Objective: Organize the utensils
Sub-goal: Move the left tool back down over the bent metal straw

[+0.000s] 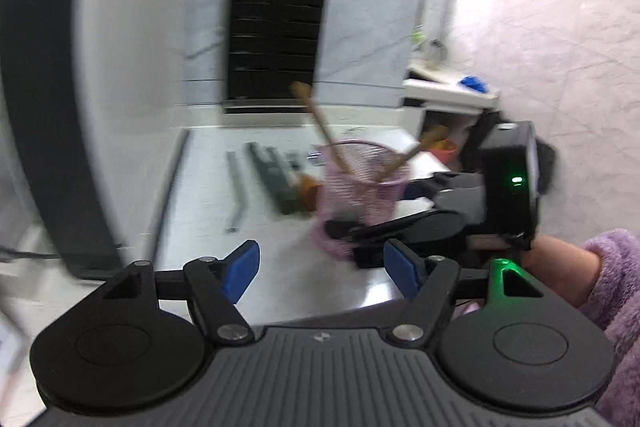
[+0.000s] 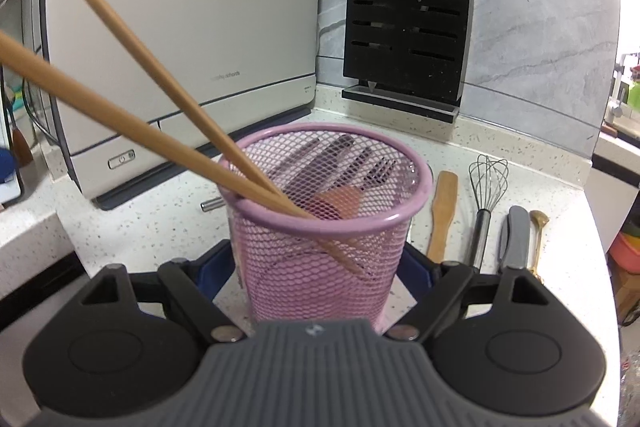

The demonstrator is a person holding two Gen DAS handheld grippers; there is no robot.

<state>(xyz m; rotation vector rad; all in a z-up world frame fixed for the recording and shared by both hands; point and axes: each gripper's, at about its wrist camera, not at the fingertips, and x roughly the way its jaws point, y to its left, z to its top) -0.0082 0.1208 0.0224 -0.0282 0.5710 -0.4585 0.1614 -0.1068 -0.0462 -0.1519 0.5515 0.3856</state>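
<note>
On a speckled white counter [image 2: 460, 163], the right tool [image 2: 320, 267] is gripping a pink mesh cup [image 2: 332, 227] on both sides, two wooden handles [image 2: 168, 83] leaning out of it; a wooden spatula [image 2: 443, 211] and whisk [image 2: 486, 195] are lying just beside; the left tool [image 1: 320, 267] is hovering wide, empty

A fuzzy lilac fleece sleeve [image 1: 616, 291] is covering the person's right forearm. The left gripper [image 1: 320, 273], a black plastic two-finger tool, is showing blue pads [image 1: 242, 269], silver pivot screws [image 1: 232, 331], two round black discs and a ribbed grey centre plate bearing a small white logo. The right gripper [image 1: 348, 239], built the same, is glowing with a green indicator light [image 1: 517, 181].
</note>
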